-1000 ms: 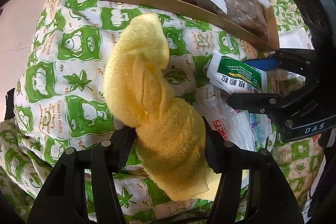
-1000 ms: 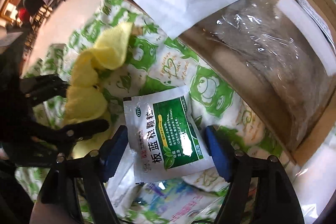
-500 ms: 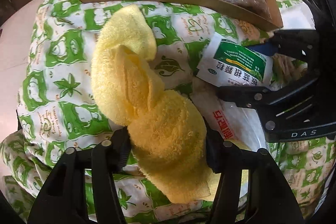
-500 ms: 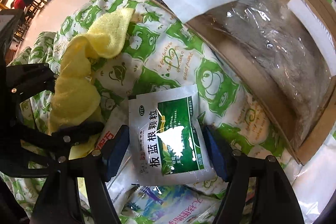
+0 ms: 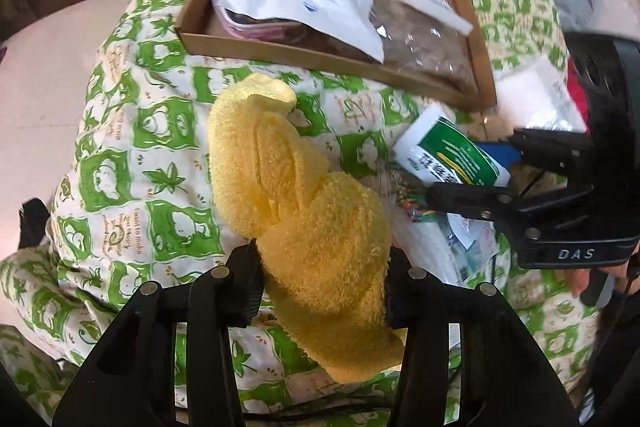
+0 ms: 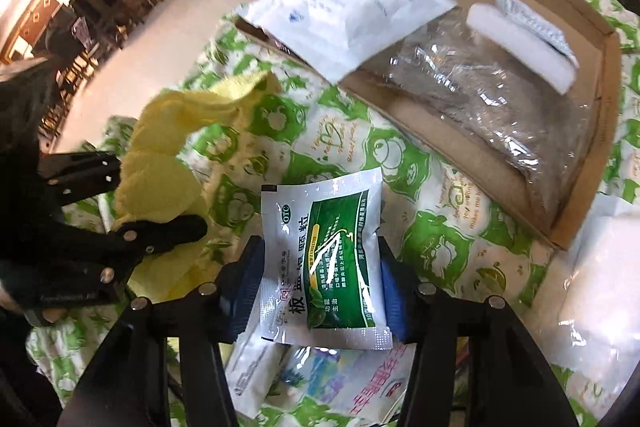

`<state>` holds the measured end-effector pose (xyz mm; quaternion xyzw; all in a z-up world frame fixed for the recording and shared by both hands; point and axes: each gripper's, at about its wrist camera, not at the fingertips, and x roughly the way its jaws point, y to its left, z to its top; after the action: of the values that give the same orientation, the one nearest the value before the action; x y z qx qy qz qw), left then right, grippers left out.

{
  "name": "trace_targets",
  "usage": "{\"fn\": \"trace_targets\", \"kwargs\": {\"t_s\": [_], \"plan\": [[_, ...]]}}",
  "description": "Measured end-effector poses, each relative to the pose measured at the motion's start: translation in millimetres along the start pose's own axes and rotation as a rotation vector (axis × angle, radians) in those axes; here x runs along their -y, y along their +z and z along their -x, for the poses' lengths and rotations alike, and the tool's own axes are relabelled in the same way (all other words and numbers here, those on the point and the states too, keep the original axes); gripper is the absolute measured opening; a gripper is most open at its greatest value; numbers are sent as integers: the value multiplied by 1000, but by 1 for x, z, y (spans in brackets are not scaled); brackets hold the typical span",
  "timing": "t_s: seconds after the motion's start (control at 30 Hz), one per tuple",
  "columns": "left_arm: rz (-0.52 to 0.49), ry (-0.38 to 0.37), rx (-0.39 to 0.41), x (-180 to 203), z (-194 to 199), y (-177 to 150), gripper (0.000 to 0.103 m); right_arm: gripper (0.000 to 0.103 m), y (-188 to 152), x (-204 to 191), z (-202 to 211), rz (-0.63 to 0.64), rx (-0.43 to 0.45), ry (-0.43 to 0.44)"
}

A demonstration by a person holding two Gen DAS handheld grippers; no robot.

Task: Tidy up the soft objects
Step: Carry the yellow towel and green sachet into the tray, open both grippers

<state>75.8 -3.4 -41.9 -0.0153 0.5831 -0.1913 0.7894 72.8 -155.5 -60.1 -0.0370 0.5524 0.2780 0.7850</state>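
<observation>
Left wrist view: my left tongs (image 5: 320, 291), just closing, pinch one yellow towel (image 5: 296, 203); my right tongs (image 6: 320, 279), also closing, pinch one green medicine sachet (image 6: 324, 259).

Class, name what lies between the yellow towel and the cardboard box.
Only green-patterned cloth separates yellow towel from cardboard box; the left wrist view shows it.

A green-and-white patterned bedcover (image 5: 132, 131) (frogs and leaves printed on it) spreads underneath; pale floor (image 5: 48, 67) and wooden furniture (image 6: 60, 7) lie beyond.
</observation>
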Motion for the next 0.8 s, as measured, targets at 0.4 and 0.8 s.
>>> {"fn": "trace_targets", "kwargs": {"t_s": [0.4, 0.8], "plan": [[3, -14, 59, -11, 22, 4, 45, 54, -9, 17, 46, -56, 108, -22], [-62, -5, 111, 4, 47, 62, 45, 54, -4, 33, 45, -105, 127, -13]]}}
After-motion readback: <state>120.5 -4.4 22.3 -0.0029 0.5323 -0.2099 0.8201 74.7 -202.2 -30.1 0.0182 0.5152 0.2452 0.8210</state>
